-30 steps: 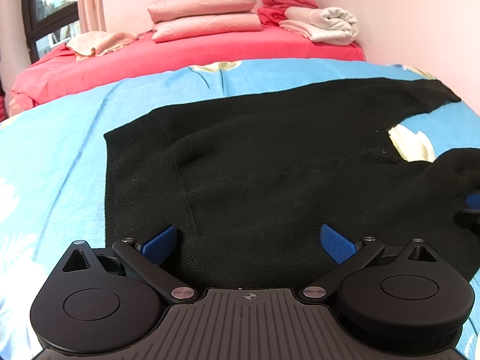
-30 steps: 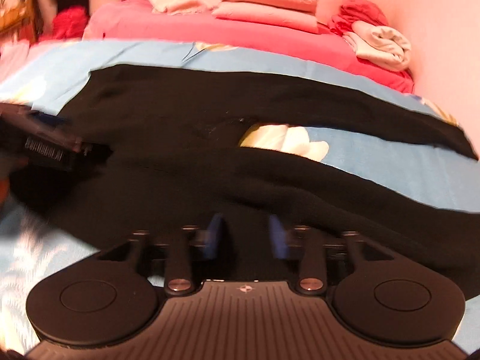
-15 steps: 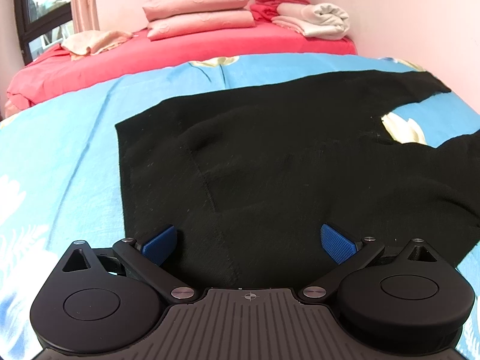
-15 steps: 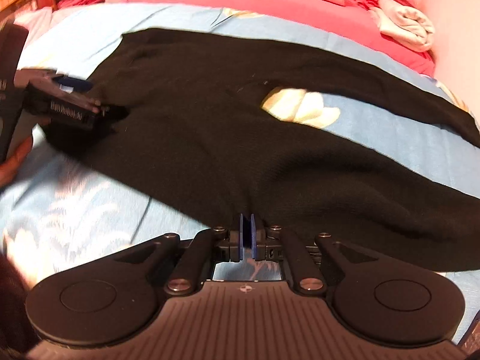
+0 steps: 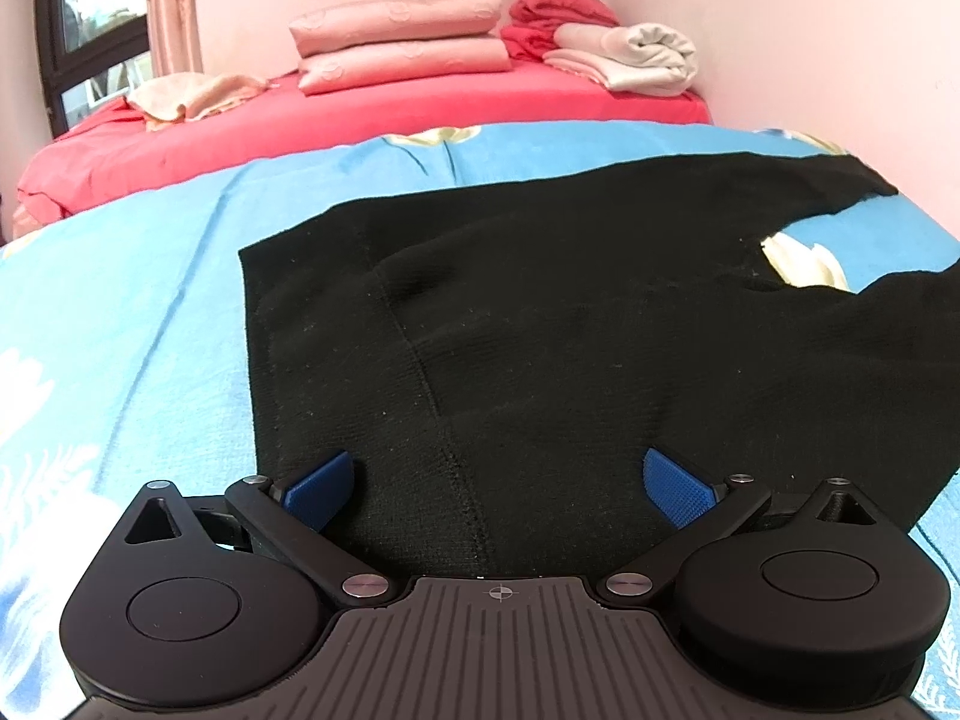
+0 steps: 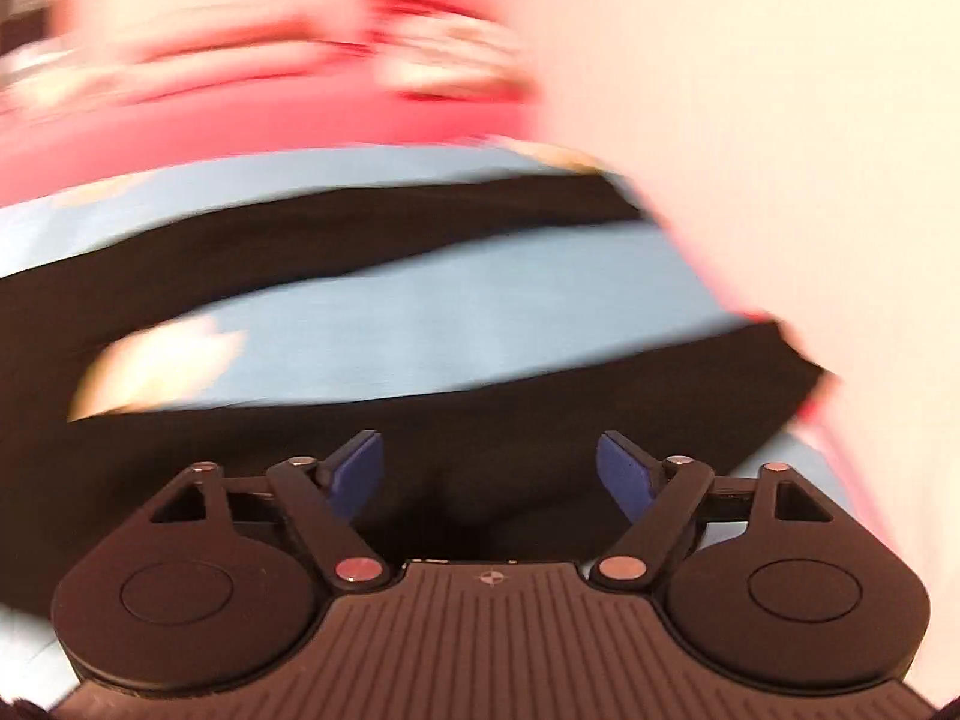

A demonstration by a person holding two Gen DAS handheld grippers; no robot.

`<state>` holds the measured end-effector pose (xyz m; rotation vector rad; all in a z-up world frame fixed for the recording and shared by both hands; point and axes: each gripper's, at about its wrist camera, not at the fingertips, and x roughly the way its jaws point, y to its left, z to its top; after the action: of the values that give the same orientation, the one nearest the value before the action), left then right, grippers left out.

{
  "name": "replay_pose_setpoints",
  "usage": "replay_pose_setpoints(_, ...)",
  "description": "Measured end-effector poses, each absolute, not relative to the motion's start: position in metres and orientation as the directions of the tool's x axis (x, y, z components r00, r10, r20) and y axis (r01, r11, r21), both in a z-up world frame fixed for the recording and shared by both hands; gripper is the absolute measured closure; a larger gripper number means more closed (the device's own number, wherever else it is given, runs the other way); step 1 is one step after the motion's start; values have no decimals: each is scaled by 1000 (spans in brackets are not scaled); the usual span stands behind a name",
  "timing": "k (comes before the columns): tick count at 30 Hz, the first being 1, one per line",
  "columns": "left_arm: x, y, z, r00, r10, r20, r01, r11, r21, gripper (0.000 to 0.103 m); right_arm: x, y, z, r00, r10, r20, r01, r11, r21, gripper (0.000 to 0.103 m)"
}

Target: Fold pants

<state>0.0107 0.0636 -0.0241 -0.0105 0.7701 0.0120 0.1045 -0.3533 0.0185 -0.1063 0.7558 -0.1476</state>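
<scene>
Half a second ago the right gripper (image 6: 489, 471) was pinched on the near edge of the black pants (image 5: 540, 324), and now its blue fingers (image 6: 357, 468) stand wide apart with nothing between them, while its view is blurred from fast motion. On the other side the left gripper (image 5: 498, 480) hovers as before over the waist end, jaws spread wide and holding nothing. Both legs lie flat on the blue floral sheet (image 5: 120, 312), with a gap between them.
</scene>
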Motion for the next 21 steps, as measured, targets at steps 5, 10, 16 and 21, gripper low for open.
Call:
replay_pose_setpoints(5, 10, 64, -24, 721, 7, -693, -15, 1000, -6, 0, 128, -379, -17, 687, -152, -710, 142, 987, -74, 80)
replay_pose_setpoints(10, 9, 64, -25, 727, 8, -687, -16, 1000, -6, 0, 106, -402, 0, 684, -232, -692, 208, 971, -121, 97)
replay_pose_setpoints(16, 8, 65, -26, 727, 5, -687, -16, 1000, -10, 0, 108, -399, -4, 716, -220, -663, 233, 970, -71, 73)
replay_pose_setpoints(21, 8, 65, -25, 729, 4, -685, -16, 1000, -11, 0, 95, -384, 15, 766, -238, -597, 251, 966, -63, 53)
